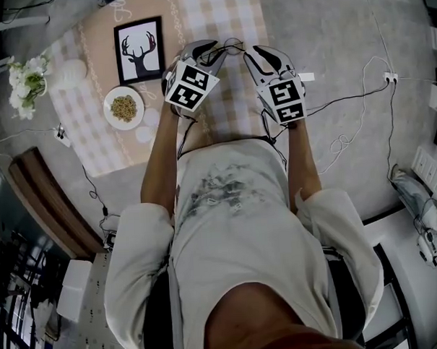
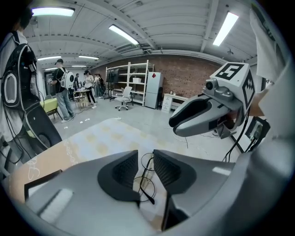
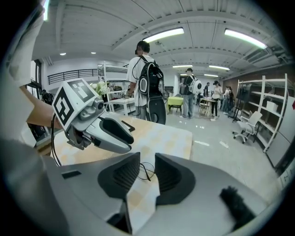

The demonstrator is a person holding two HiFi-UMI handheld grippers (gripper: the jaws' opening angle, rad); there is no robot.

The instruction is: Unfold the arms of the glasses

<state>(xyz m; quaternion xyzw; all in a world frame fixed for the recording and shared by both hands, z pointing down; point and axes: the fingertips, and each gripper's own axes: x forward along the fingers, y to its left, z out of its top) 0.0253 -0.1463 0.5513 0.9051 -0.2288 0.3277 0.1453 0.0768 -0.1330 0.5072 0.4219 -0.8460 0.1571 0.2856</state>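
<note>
Thin wire-framed glasses (image 1: pixel 232 45) lie on the checked cloth (image 1: pixel 219 18), just beyond both grippers. My left gripper (image 1: pixel 214 49) stands open; in the left gripper view its jaws (image 2: pixel 145 159) are apart and the round lenses of the glasses (image 2: pixel 146 179) show through the gap, free of the pads. My right gripper (image 1: pixel 251 54) is open too; in the right gripper view the glasses (image 3: pixel 145 171) lie on the cloth past the gap between its jaws (image 3: pixel 147 167). Each gripper shows in the other's view, the right gripper (image 2: pixel 196 116) and the left gripper (image 3: pixel 110 131), close together over the glasses.
A framed deer picture (image 1: pixel 139 49) and a plate of grains (image 1: pixel 124 108) sit on the cloth to the left, with white flowers (image 1: pixel 26 81) further left. A white cable (image 1: pixel 347 128) trails across the floor at the right. People stand far off in the hall (image 3: pixel 147 83).
</note>
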